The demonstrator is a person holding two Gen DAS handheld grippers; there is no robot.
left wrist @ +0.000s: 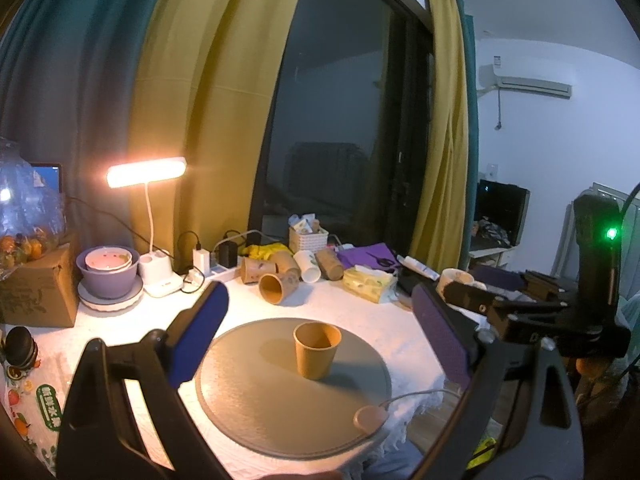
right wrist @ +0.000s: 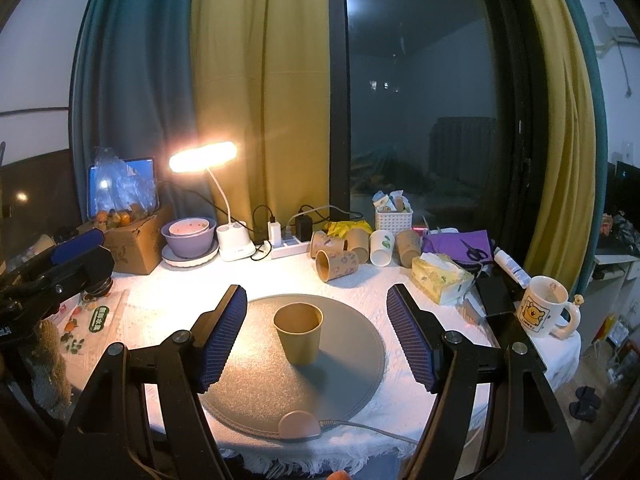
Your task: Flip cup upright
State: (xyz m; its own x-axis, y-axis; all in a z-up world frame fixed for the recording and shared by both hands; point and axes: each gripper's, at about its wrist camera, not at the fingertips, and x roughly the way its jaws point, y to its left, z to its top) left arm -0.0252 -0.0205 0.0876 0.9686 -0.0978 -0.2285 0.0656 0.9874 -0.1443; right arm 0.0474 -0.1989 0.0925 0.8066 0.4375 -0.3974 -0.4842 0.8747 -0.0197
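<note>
Brown paper cup (right wrist: 298,334) stands upright, mouth up, on the grey round mat (right wrist: 352,380); the flip looks done, so both the left claw (left wrist: 320,336) and right claw (right wrist: 316,336) hang released, empty.

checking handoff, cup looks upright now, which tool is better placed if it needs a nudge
Right. The right tool frames the cup squarely between open jaws; the left tool sits off to one side.
</note>
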